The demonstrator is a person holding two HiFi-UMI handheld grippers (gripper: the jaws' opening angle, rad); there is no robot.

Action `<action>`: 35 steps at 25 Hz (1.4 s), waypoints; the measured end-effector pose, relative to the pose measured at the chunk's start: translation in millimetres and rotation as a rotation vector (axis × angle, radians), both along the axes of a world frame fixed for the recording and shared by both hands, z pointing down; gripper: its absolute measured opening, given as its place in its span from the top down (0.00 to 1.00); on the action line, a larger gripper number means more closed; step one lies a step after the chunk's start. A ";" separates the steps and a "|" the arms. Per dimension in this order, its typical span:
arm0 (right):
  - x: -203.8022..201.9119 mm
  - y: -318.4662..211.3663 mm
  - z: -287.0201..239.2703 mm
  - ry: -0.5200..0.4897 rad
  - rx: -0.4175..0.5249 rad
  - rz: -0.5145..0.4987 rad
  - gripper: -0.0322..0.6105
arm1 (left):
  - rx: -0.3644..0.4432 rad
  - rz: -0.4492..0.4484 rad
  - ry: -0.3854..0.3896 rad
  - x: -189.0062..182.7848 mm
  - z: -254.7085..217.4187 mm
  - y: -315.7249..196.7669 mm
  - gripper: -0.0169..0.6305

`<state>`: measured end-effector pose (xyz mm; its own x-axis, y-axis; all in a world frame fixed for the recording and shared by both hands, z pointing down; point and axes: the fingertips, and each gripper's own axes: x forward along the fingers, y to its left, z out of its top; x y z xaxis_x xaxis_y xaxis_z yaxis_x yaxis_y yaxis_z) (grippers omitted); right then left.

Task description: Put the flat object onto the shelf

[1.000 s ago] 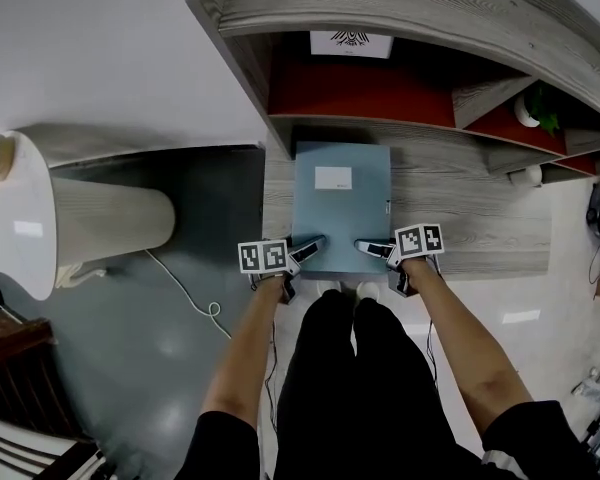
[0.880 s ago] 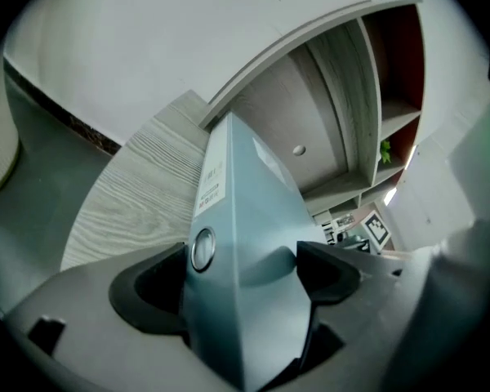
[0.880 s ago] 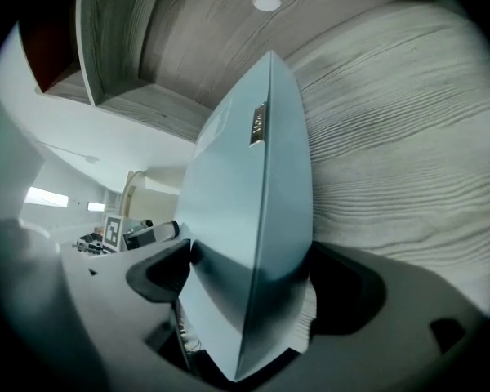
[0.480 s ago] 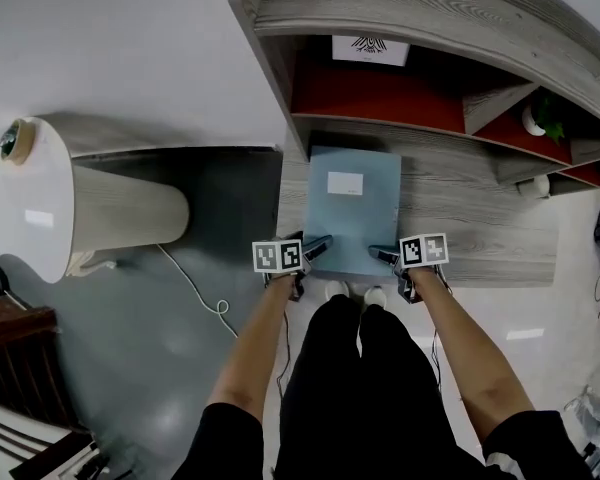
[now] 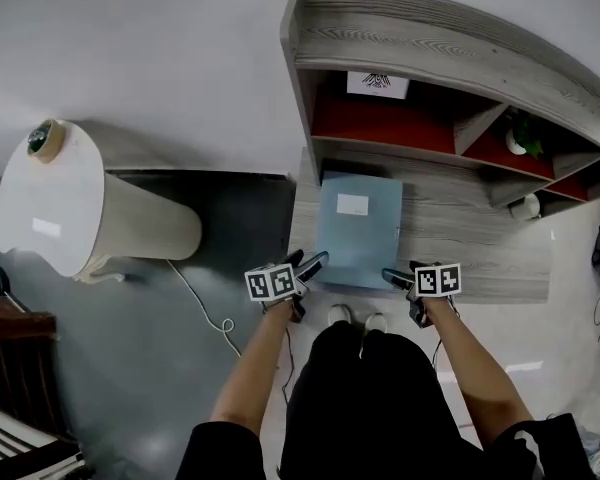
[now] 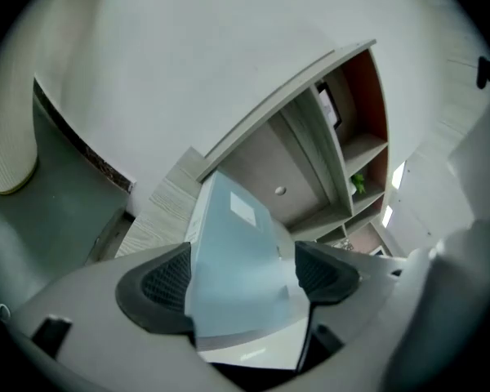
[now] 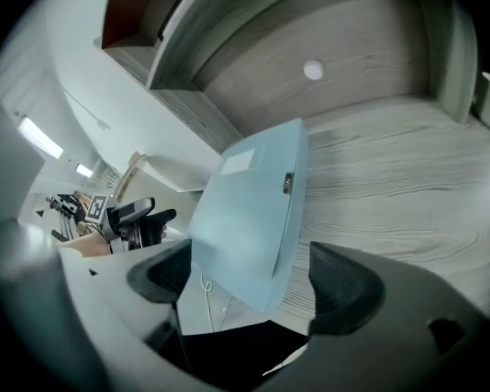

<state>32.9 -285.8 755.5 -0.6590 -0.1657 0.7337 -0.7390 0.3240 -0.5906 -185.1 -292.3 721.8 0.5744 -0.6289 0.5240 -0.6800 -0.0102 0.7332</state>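
Observation:
A flat pale-blue folder [image 5: 358,228] with a white label lies on the grey wooden lower board of the shelf [image 5: 460,230], its near edge at the board's front. My left gripper [image 5: 308,265] is open at the folder's near-left corner. My right gripper [image 5: 395,278] is open at the near-right corner. In the left gripper view the folder [image 6: 237,251] lies ahead between the spread jaws of the left gripper [image 6: 243,276]. In the right gripper view the folder's corner [image 7: 249,211] overhangs the board edge, untouched by the right gripper [image 7: 253,280].
The shelf has red-backed compartments holding a white card [image 5: 377,85] and a small plant [image 5: 520,133]; a white cup [image 5: 525,206] stands at the board's right end. A cream round table [image 5: 80,218] and a white cable [image 5: 205,303] are on the grey floor to the left.
Both grippers have drawn back slightly from the folder's near edge to its corners. The folder has stayed on the board. The head view has shifted, so the shelf sits further right.

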 end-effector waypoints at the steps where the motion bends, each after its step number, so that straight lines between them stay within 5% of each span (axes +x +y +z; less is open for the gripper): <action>1: -1.9 1.1 -7.0 -0.016 0.014 -0.004 0.27 | 0.024 -0.020 0.005 -3.2 -9.6 3.4 0.38; 7: -1.0 -9.9 -67.2 -0.097 0.136 0.043 0.31 | 0.128 -0.061 -0.056 -10.7 -64.7 35.6 0.38; 11: 8.2 -9.3 -117.2 -0.151 0.234 0.102 0.41 | 0.158 -0.182 -0.009 -23.1 -117.1 48.3 0.38; 15: 35.1 -4.7 -156.6 -0.174 0.299 0.216 0.59 | 0.277 -0.195 -0.095 -27.4 -170.9 52.5 0.41; 16: 38.4 -5.8 -166.8 -0.184 0.317 0.237 0.63 | 0.317 -0.201 -0.102 -27.9 -184.8 53.0 0.47; 18: 40.1 -13.3 -190.0 -0.200 0.375 0.252 0.67 | 0.396 -0.235 -0.076 -29.7 -212.6 51.6 0.82; 19: 40.2 -18.1 -202.6 -0.199 0.415 0.250 0.70 | 0.430 -0.247 -0.069 -30.3 -224.4 50.1 0.82; 23: 49.5 -36.7 -245.2 -0.121 0.577 0.247 0.92 | 0.536 -0.208 -0.229 -28.9 -255.5 38.4 0.89; 26: 58.2 -51.7 -264.5 -0.069 0.665 0.244 0.95 | 0.597 -0.147 -0.356 -22.1 -270.0 27.6 0.95; 35: 92.8 -69.7 -292.2 0.096 0.832 0.251 0.95 | 0.613 -0.137 -0.434 -3.0 -279.9 -4.7 0.95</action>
<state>125.7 -355.6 463.2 -0.4731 -0.8040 0.3602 -0.8806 0.4438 -0.1661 -188.2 -297.0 441.9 0.2926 -0.9309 0.2184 -0.9302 -0.2242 0.2905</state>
